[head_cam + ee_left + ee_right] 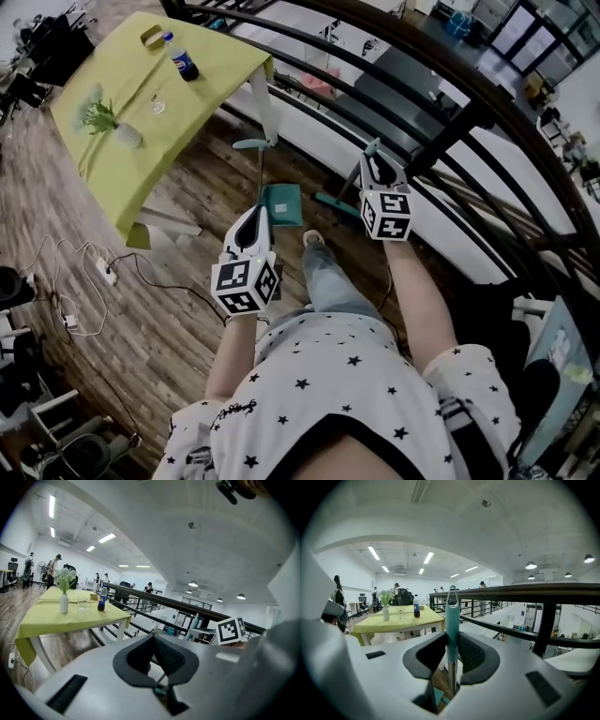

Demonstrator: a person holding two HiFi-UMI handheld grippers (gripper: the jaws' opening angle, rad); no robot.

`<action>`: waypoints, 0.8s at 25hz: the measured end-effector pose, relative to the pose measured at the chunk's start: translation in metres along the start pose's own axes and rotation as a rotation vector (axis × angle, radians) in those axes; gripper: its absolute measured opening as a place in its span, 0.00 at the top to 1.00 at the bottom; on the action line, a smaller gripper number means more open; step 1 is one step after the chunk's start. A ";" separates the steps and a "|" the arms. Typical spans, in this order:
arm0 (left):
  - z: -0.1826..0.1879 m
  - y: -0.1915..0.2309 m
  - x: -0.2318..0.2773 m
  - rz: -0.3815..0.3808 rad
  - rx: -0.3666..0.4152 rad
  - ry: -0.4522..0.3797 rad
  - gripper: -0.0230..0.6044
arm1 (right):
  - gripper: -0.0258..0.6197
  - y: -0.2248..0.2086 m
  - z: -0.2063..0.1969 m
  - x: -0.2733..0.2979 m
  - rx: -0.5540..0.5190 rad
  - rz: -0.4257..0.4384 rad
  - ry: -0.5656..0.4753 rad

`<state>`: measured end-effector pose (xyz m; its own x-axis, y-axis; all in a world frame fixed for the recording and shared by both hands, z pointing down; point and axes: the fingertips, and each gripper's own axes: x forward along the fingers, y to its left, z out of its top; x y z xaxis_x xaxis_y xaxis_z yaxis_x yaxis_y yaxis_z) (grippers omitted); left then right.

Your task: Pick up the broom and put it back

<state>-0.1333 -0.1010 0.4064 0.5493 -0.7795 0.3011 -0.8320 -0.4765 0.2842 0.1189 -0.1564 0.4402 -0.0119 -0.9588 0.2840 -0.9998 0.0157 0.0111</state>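
Right hand-held gripper (451, 638) on broom (452, 611), shaft (451, 677) mostly hidden

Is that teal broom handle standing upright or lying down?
Upright: in the right gripper view the teal broom handle rises straight up between the pads of the right tool, which clamp it.

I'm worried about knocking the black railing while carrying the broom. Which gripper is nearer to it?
Right. The right gripper, clamped on the broom handle, is close beside the railing post; the left gripper is farther off, on the table side.
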 end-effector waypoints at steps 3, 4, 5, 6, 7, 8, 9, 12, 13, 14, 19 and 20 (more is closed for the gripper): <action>0.012 0.013 0.017 0.028 -0.009 -0.009 0.94 | 0.84 0.005 0.005 0.026 -0.004 0.025 0.009; 0.016 0.017 0.022 0.037 -0.013 -0.010 0.94 | 0.84 0.006 0.007 0.034 -0.003 0.030 0.011; 0.019 0.021 0.027 0.045 -0.019 -0.012 0.94 | 0.84 0.007 0.009 0.042 -0.002 0.036 0.014; 0.022 0.025 0.033 0.053 -0.026 -0.014 0.94 | 0.84 0.008 0.011 0.050 -0.003 0.043 0.016; 0.026 0.030 0.039 0.062 -0.032 -0.016 0.94 | 0.84 0.009 0.014 0.060 -0.005 0.051 0.017; 0.030 0.035 0.044 0.071 -0.037 -0.019 0.94 | 0.84 0.011 0.017 0.069 -0.008 0.060 0.018; 0.034 0.040 0.050 0.080 -0.041 -0.020 0.94 | 0.84 0.013 0.021 0.079 -0.012 0.070 0.020; 0.044 0.052 0.066 0.100 -0.051 -0.024 0.94 | 0.84 0.018 0.027 0.106 -0.025 0.099 0.032; 0.046 0.056 0.071 0.107 -0.054 -0.024 0.94 | 0.84 0.019 0.028 0.115 -0.029 0.108 0.036; 0.048 0.059 0.076 0.114 -0.057 -0.024 0.94 | 0.84 0.020 0.028 0.124 -0.033 0.116 0.040; 0.060 0.082 0.102 0.160 -0.076 -0.031 0.94 | 0.84 0.028 0.025 0.169 -0.065 0.165 0.072; 0.061 0.087 0.106 0.172 -0.082 -0.032 0.94 | 0.84 0.031 0.023 0.177 -0.072 0.177 0.081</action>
<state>-0.1520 -0.2496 0.4072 0.3954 -0.8600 0.3226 -0.9035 -0.3011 0.3050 0.0858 -0.3327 0.4687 -0.1827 -0.9135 0.3635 -0.9786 0.2044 0.0218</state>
